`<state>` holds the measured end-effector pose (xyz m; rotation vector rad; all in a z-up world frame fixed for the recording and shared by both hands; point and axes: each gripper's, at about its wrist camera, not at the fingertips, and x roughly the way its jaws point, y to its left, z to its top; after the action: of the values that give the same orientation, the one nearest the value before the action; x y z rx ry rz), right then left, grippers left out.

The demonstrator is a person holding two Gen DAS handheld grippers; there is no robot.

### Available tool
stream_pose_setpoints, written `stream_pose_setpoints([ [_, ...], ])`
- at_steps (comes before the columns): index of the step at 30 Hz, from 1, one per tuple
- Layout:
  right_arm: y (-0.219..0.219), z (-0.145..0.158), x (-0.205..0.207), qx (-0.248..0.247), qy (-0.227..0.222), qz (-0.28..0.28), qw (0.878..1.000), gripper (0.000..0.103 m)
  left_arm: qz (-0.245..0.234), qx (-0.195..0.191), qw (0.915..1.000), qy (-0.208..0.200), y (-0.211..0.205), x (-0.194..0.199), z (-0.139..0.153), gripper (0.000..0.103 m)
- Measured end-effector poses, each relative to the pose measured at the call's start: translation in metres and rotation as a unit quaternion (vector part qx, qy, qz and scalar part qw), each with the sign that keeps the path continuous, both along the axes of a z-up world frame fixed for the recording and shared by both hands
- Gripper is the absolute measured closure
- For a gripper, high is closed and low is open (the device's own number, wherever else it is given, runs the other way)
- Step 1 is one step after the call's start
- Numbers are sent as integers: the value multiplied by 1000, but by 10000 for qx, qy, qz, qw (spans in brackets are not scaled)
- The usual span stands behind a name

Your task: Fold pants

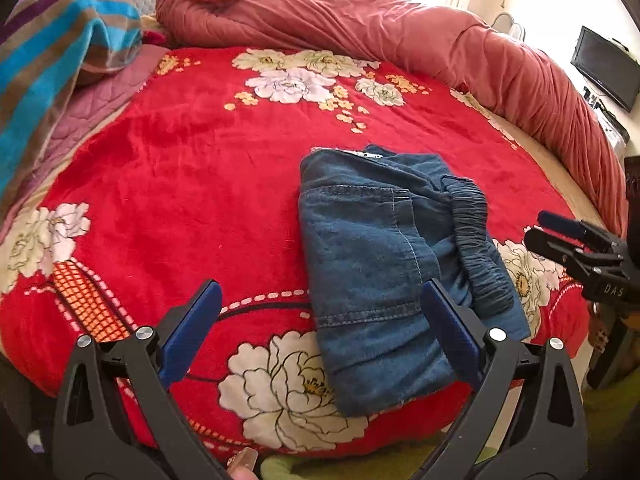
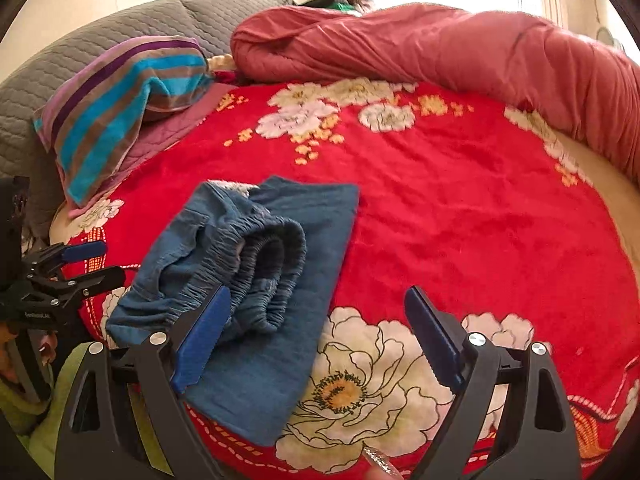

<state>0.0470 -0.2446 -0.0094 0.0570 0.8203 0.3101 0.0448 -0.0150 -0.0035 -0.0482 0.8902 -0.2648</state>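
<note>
Lying folded on red blanket (image 1: 180, 168), near bed edge: pants (image 1: 380, 264). Left tongs (image 1: 320, 332) wide apart, holding nothing. Right tongs (image 2: 316, 336) same. Bumpy waistband (image 2: 256, 264) on top might spring up, fold might flop apart if bumped.

From my right wrist camera, the blue pants (image 2: 256, 280) lie folded on the red floral blanket (image 2: 460, 208), elastic waistband bunched on top. My right gripper (image 2: 320, 340) hangs spread wide above their near edge, gripping nothing. My left gripper (image 2: 96, 264) sits at the far left, parted.
</note>
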Motion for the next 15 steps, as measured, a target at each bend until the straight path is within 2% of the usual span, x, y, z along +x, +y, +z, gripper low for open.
stream_pose_setpoints([
  [5, 1, -11, 10, 79, 231, 10, 9997, 34, -61, -53, 9999, 135, -5, 14, -9, 11],
  [6, 1, -13, 13, 118, 275, 13, 9996, 36, -70, -70, 9998, 157, -6, 16, -11, 16],
  [11, 1, -23, 25, 442, 543, 28, 9975, 39, -190, -181, 9991, 333, -12, 25, -19, 31],
  [15, 7, -31, 34, 452, 722, 91, 9963, 39, -265, -195, 9987, 401, -17, 32, -23, 35],
])
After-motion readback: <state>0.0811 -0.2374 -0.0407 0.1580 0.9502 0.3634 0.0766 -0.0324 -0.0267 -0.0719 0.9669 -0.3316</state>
